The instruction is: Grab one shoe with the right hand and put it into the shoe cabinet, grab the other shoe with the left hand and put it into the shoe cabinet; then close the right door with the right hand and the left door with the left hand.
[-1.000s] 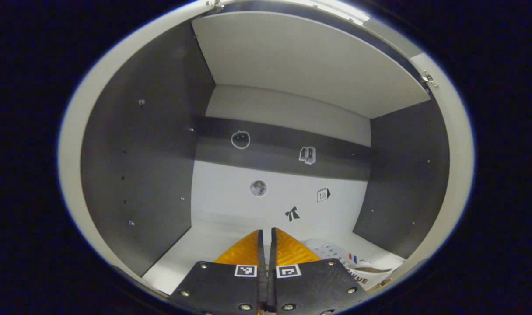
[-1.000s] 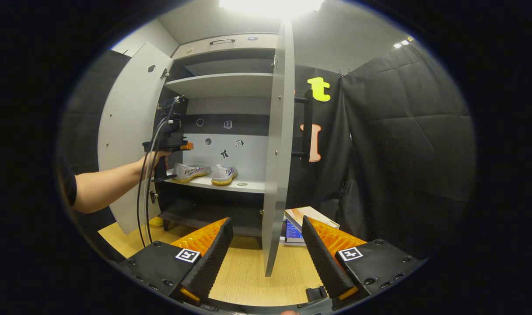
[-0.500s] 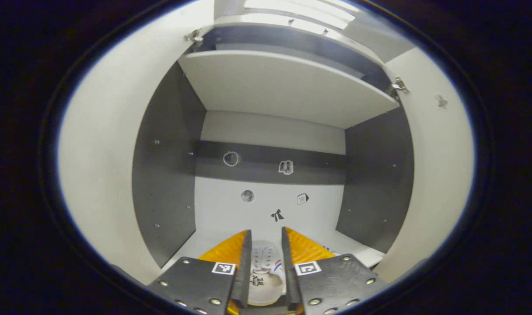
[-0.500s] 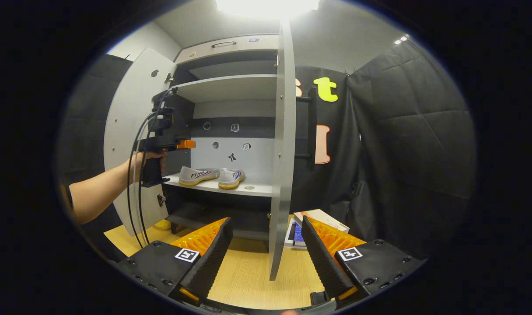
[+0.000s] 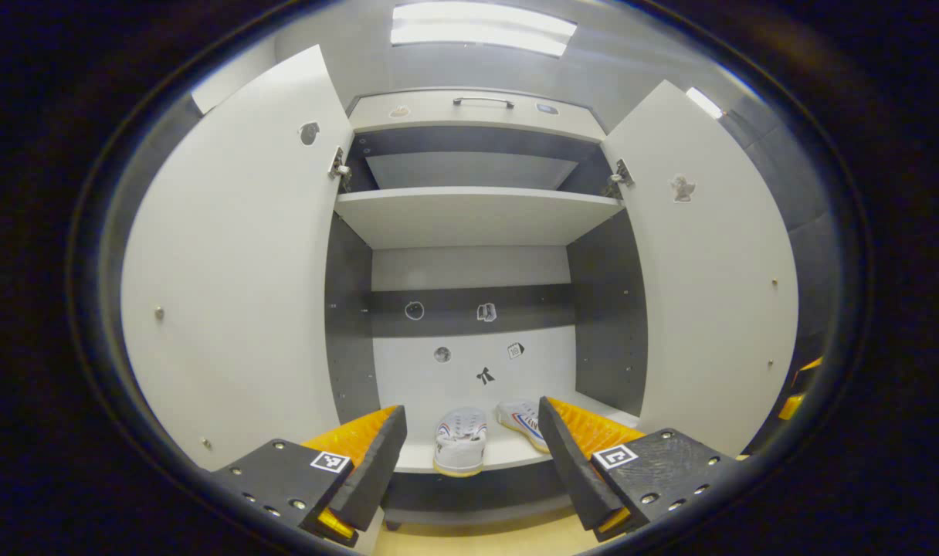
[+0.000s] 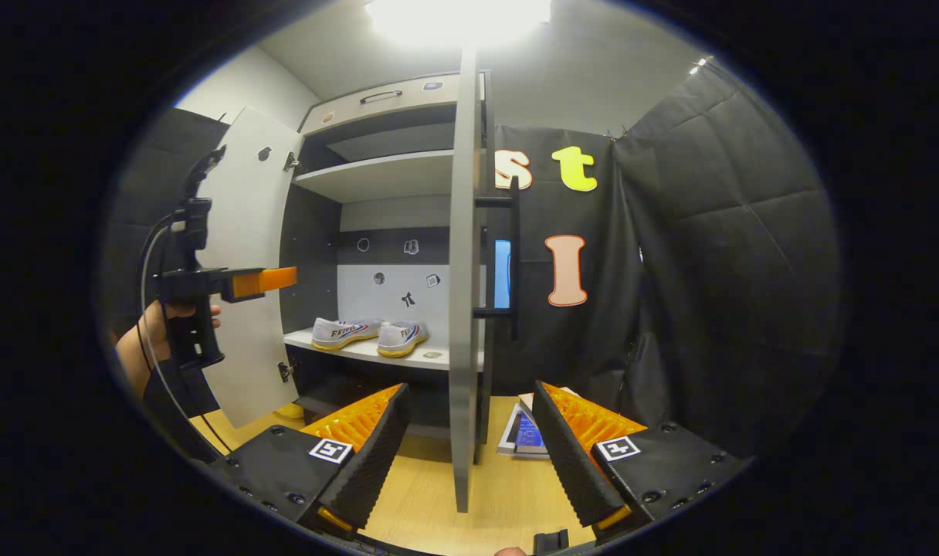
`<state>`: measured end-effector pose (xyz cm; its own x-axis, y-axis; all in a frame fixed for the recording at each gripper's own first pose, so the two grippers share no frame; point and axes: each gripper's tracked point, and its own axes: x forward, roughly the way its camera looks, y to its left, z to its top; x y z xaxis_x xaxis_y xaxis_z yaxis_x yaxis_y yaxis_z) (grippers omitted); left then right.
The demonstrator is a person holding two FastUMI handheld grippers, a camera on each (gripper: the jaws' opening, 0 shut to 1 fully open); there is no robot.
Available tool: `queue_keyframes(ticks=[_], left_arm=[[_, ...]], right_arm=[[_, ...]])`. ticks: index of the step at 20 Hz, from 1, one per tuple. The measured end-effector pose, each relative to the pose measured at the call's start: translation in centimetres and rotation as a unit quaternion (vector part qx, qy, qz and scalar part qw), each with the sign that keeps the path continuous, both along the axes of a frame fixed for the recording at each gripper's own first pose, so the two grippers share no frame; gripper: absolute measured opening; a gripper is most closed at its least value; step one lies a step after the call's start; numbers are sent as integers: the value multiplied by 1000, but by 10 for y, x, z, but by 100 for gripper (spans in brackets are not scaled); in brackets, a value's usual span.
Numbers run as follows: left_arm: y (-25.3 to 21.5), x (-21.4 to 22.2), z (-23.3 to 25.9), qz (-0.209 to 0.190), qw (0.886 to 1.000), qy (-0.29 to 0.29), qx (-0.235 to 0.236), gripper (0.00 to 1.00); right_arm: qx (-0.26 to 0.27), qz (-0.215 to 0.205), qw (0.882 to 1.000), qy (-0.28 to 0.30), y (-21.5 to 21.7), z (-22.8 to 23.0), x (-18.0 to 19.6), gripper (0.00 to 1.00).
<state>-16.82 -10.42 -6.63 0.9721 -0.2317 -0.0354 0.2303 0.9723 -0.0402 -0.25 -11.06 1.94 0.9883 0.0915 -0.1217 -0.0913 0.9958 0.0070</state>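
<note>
Two white shoes with yellow soles stand side by side on the cabinet's middle shelf [image 5: 508,457]: one [image 5: 459,442] points away from me, the other [image 5: 522,421] sits to its right. Both also appear in the right gripper view, as the left shoe [image 6: 344,332] and the right shoe [image 6: 401,337]. My left gripper [image 5: 471,411] is open, back outside the cabinet, holding nothing; a hand holds it [image 6: 288,278] before the left door [image 6: 242,270]. My right gripper [image 6: 471,390] is open, low over the floor. The right door [image 6: 463,309] stands edge-on ahead of it, dark handle [image 6: 510,262] on its outer face.
Both doors, left [image 5: 238,293] and right [image 5: 709,293], are swung wide. An upper shelf [image 5: 469,216] and a top drawer [image 5: 477,116] sit above the shoes. A flat box with a tablet [image 6: 525,428] lies on the wooden floor [image 6: 423,494] right of the cabinet.
My left gripper opened, let go of the shoe on the shelf and pulled back out of the cabinet. The right gripper shifted slightly, so the right door now appears edge-on.
</note>
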Motion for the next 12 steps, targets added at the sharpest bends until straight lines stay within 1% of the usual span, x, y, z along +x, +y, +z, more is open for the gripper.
queue_keyframes(ticks=[1,2,3,4,5,7,8,10,11,12], left_arm=[[2,-10,-4,0,1000,6,2,100],[5,-19,-7,1,1000,12,4,100],[10,-30,-11,4,1000,14,7,98],[14,-39,-13,8,1000,15,10,100],[19,-46,-13,10,1000,14,13,100],[29,-59,-12,15,1000,11,15,100],[32,-67,-13,16,1000,12,12,98],[42,-80,-14,21,1000,13,6,98],[47,-86,-13,25,1000,12,5,100],[51,-91,-12,26,1000,9,7,100]], right_arm=[[3,-6,1000,-5,-4,6,0,99],[4,-12,1000,-9,-9,10,-1,94],[4,-20,1000,-13,-14,15,-1,99],[2,-29,999,-18,-21,19,-1,94],[0,-38,999,-23,-27,24,-1,98],[-1,-56,998,-30,-38,32,-1,98],[0,-65,997,-33,-42,36,1,98],[4,-81,996,-37,-50,44,6,98],[5,-89,995,-39,-54,47,9,98],[4,-97,995,-40,-59,49,12,99]])
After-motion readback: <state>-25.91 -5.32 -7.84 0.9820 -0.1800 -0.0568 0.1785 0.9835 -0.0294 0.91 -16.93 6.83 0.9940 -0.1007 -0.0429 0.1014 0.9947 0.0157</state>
